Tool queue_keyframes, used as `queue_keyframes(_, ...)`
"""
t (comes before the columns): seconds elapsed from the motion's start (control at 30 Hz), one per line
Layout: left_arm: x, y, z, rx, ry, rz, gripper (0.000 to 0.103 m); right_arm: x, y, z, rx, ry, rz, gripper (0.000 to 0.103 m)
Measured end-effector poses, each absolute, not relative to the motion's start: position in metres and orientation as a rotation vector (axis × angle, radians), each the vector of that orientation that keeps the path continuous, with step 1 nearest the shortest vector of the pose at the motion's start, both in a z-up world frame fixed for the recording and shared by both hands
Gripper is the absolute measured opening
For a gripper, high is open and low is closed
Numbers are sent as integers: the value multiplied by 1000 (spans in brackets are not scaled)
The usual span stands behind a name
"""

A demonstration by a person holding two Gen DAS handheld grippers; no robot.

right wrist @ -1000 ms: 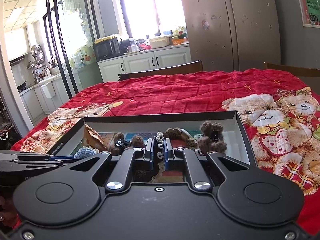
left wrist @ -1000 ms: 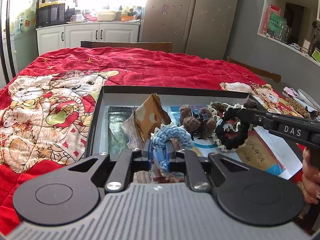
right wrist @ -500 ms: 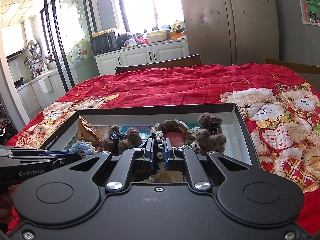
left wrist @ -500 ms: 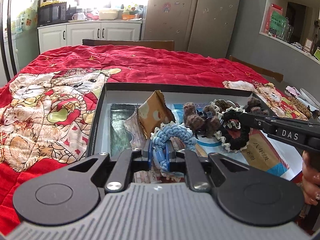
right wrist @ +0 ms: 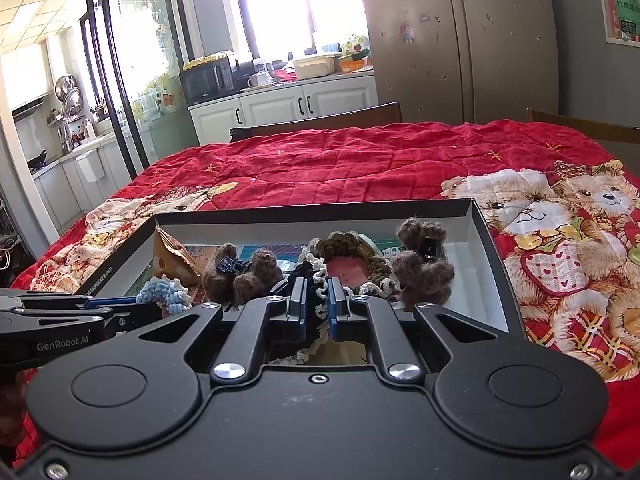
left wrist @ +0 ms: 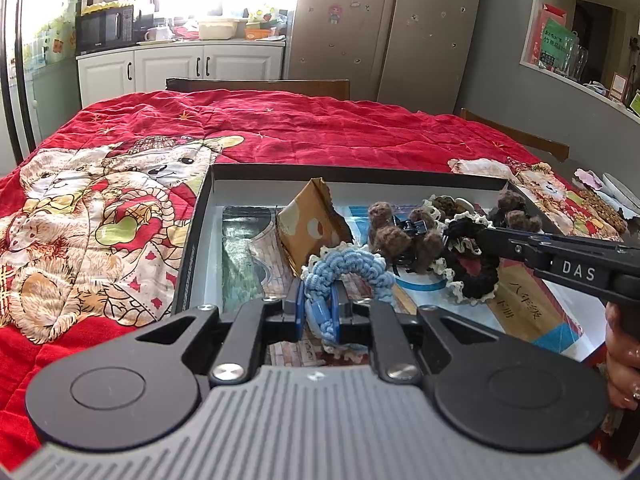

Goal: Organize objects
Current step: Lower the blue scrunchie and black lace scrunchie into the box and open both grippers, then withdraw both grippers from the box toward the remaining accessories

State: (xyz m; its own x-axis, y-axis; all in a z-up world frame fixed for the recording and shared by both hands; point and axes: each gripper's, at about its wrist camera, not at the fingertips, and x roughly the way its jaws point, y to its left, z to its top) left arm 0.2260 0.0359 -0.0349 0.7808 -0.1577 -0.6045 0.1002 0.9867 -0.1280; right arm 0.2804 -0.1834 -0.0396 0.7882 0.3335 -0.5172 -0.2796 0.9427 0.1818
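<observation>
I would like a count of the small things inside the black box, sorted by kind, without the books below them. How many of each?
Crochet hair ties: 3 (blue hair tie, black hair tie, brown hair tie)
Fuzzy brown claw clips: 2 (left clip, right clip)
Brown packet: 1
Total: 6

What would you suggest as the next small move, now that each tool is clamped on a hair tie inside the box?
Probably lift both straight up. The left tool grips the blue scrunchie, the right tool the black, cream-edged scrunchie, and both still hang among the brown pompom clips in the box.
</observation>
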Motion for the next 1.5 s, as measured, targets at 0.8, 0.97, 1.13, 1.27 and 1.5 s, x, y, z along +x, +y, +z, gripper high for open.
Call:
queue_keyframes(0.8, 224, 36, -33, -80, 639, -129, 41, 277, -182, -40, 90, 572, 321, 18)
queue_keyframes(0.97, 223, 36, -32, -79, 636, -126, 44, 275, -182, -38, 84, 563, 318, 28)
queue_keyframes(1.13, 220, 35, -30, -79, 625, -125, 57, 273, -183, -35, 83, 553, 308, 29)
queue_keyframes(1.27, 217, 34, -26, -79, 614, -123, 62, 271, -184, -31, 78, 549, 302, 31)
queue_keyframes(1.5, 213, 34, -21, -84, 607, -122, 67, 265, -187, -23, 75, 541, 282, 34)
